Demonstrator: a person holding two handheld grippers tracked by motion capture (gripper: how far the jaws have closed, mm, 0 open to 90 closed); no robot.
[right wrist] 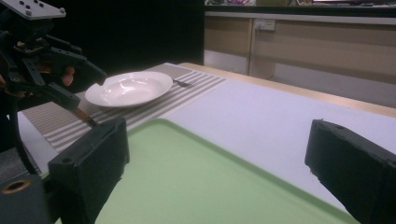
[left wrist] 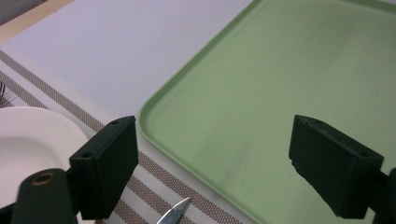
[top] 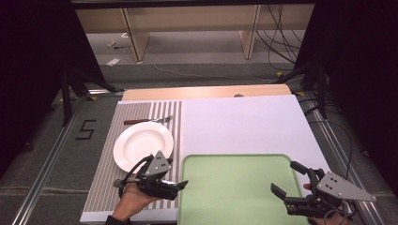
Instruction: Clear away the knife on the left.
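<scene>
Fingers apart on both: left gripper (top: 180,183) hovers lower left over what's probably a knife (left wrist: 173,213) (barely visible), so drop straight down.

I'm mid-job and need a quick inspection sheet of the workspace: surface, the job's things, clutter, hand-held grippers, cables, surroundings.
Surface: white table top with a striped mat on its left part.
Job's things: green tray, nothing on it; white plate on the mat; fork beyond the plate; a knife tip shows on the mat below the left jaws.
Clutter: nothing seen on the table.
Grippers: left hand-held gripper at the tray's left edge, jaws open; right hand-held gripper over the tray's right side, jaws open.
Cables: black leads on the floor behind the table.
Surroundings: wooden shelving beyond; dark curtains either side.
</scene>
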